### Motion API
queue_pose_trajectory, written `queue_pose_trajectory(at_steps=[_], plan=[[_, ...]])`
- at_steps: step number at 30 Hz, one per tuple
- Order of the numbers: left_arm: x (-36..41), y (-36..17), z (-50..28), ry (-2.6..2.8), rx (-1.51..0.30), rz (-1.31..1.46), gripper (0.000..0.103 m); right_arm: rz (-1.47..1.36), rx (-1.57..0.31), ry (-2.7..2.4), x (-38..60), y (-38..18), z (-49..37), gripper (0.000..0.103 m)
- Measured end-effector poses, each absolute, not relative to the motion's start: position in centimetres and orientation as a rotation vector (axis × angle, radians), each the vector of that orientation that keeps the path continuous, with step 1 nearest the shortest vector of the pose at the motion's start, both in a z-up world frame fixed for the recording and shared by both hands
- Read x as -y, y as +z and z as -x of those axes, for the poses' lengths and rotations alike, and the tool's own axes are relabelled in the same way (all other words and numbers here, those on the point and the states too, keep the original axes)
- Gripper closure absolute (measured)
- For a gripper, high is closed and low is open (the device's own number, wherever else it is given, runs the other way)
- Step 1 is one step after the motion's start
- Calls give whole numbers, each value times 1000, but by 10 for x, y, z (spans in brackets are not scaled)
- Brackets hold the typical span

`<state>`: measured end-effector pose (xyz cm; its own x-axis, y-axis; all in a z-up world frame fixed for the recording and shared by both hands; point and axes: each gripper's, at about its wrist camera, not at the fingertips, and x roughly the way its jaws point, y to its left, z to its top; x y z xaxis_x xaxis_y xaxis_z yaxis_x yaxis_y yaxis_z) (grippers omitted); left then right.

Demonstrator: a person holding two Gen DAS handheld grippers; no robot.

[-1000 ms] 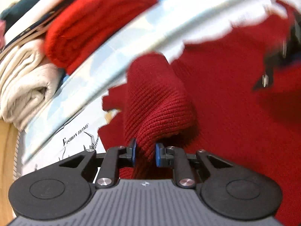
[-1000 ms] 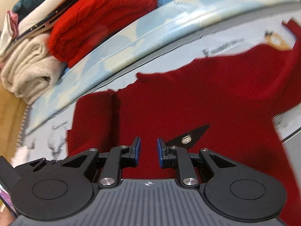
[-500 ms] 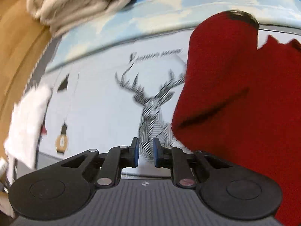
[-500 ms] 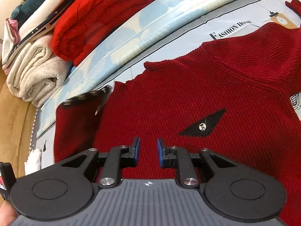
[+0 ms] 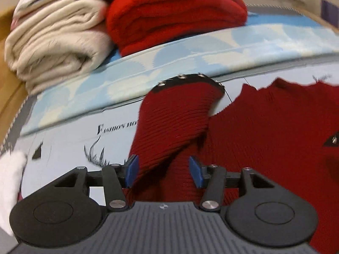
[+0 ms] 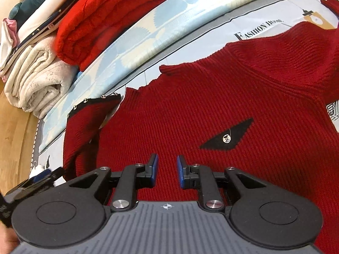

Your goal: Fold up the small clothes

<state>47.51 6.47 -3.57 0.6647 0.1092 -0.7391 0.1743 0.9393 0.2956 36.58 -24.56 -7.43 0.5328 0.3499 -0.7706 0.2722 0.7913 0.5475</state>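
A dark red ribbed sweater (image 6: pixel 211 105) lies flat on the printed sheet, with a black diamond patch (image 6: pixel 226 137) on its chest. Its sleeve (image 5: pixel 175 122) reaches away from me and ends in a black studded cuff (image 5: pixel 190 80). My left gripper (image 5: pixel 163 170) stands over the near part of that sleeve. Its jaws are opening, and the fabric lies between the pads without being pinched. My right gripper (image 6: pixel 166 170) hovers over the sweater's body below the patch. Its jaws are close together with a narrow gap and nothing in it. In the right wrist view the sleeve (image 6: pixel 82 131) lies at the left.
A folded bright red knit (image 5: pixel 173 14) and a rolled cream blanket (image 5: pixel 55 48) sit on the pale blue patterned mattress (image 5: pixel 190 55) behind the sweater. The printed sheet (image 5: pixel 74 144) shows to the left, with a white cloth (image 5: pixel 10 182) at its edge. Wood (image 6: pixel 17 137) borders the left.
The left gripper, first shut on the sleeve, swung left and now has wider jaws around the laid-out sleeve. The sweater body has settled flat. The right gripper has stayed put.
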Motion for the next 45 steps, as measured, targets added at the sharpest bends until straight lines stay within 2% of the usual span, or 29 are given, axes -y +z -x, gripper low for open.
queue_pose_trajectory(at_steps=[4, 8, 10, 11, 12, 16, 23, 24, 27, 29, 35, 43, 44, 45], plan=[[-54, -55, -479, -30, -807, -449, 46, -693, -1032, 68, 247, -74, -365, 82], [-45, -78, -490, -7, -827, -537, 48, -699, -1047, 77, 247, -78, -367, 78], [-48, -81, -494, 4, -834, -539, 60, -704, -1050, 77, 246, -79, -367, 78], [-49, -82, -497, 15, -834, -528, 80, -706, -1051, 78, 246, -79, -367, 78], [-51, -80, -498, 28, -836, -523, 88, -706, -1051, 78, 246, -79, -368, 78], [-55, -60, -497, 64, -796, -464, 94, -708, -1044, 78, 247, -76, -368, 78], [-38, 25, -469, -110, -581, -170, 97, -707, -1004, 14, 256, -72, -363, 78], [-34, 35, -463, -175, -544, -121, 103, -699, -989, -20, 259, -71, -361, 78], [-23, 56, -446, -369, -467, 24, 103, -695, -951, -144, 271, -70, -355, 78], [-13, 50, -447, -448, -544, 69, 103, -714, -936, -218, 281, -71, -351, 78], [-5, -5, -473, -309, -874, -102, 99, -748, -937, -318, 292, -77, -344, 78], [-38, -20, -492, -238, -1002, 8, 95, -842, -984, -238, 287, -87, -348, 78], [-34, -23, -492, -280, -1010, 2, 91, -849, -985, -229, 286, -87, -348, 78], [-26, -25, -492, -325, -1019, -12, 79, -855, -986, -222, 285, -87, -349, 78]])
